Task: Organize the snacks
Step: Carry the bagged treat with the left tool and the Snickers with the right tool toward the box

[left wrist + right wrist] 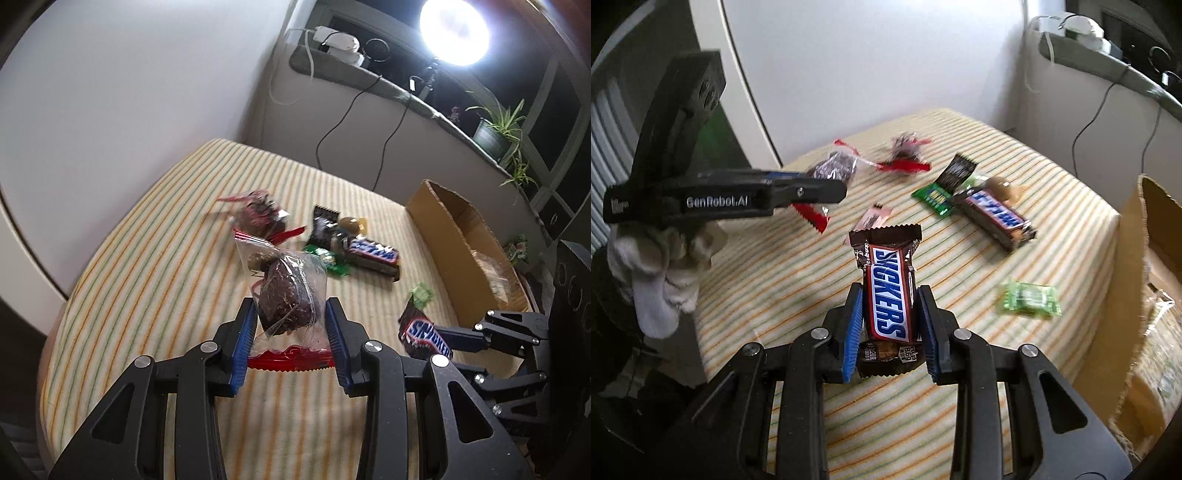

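Note:
My left gripper (291, 314) is shut on a clear bag with red edges holding a dark brown cake (284, 295), lifted above the striped cloth. My right gripper (890, 314) is shut on a small Snickers bar (890, 291), held upright off the cloth. The right wrist view shows the left gripper (833, 189) at upper left with its cake bag (834, 166), carried by a gloved hand (665, 266). In the left wrist view, the right gripper (448, 341) and its Snickers bar (424, 332) are at the right.
On the striped cloth (960, 369) lie another red-edged cake bag (905, 151), a black wrapper (956, 171), a green wrapper (934, 199), a long Snickers bar (993, 218), a pink wrapper (871, 218) and a green candy (1030, 299). An open cardboard box (1130, 258) stands at the right.

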The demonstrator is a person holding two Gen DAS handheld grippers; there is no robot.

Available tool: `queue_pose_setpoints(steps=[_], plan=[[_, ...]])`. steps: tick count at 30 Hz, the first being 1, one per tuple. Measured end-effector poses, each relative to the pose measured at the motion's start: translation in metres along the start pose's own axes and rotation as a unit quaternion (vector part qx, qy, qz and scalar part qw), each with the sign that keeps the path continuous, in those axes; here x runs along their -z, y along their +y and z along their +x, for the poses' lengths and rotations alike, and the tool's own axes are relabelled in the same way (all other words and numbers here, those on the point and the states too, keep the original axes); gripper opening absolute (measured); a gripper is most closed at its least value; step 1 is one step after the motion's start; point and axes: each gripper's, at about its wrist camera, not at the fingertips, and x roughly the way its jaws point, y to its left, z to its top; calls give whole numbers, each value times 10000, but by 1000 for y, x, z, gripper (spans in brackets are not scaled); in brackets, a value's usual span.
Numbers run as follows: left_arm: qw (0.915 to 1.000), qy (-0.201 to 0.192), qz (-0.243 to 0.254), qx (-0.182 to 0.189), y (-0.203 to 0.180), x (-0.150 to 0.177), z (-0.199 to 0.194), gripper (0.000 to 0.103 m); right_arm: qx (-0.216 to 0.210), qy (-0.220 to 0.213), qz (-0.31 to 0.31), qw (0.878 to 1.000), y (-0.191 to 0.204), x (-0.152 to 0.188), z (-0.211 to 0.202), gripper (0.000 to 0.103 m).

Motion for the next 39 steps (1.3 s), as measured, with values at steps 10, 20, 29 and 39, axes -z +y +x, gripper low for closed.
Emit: queue_pose_setpoints(steps=[10,20,29,39], plan=[[9994,-50,225,253,-34,-10,8,36,250,-532,323,9977,-25,-2,-54,30],[9970,-33,548,554,-81,-22,20,36,794,-827,802,9902,-83,2,-95,30],[9923,-13,902,843,-133,-33,35,36,1324,-885,1122,9808,-135,9,-119,30],[9867,28,1215,1083,-185,-48,60,36,1718,-812,1491,9704,-193,18,-126,30]])
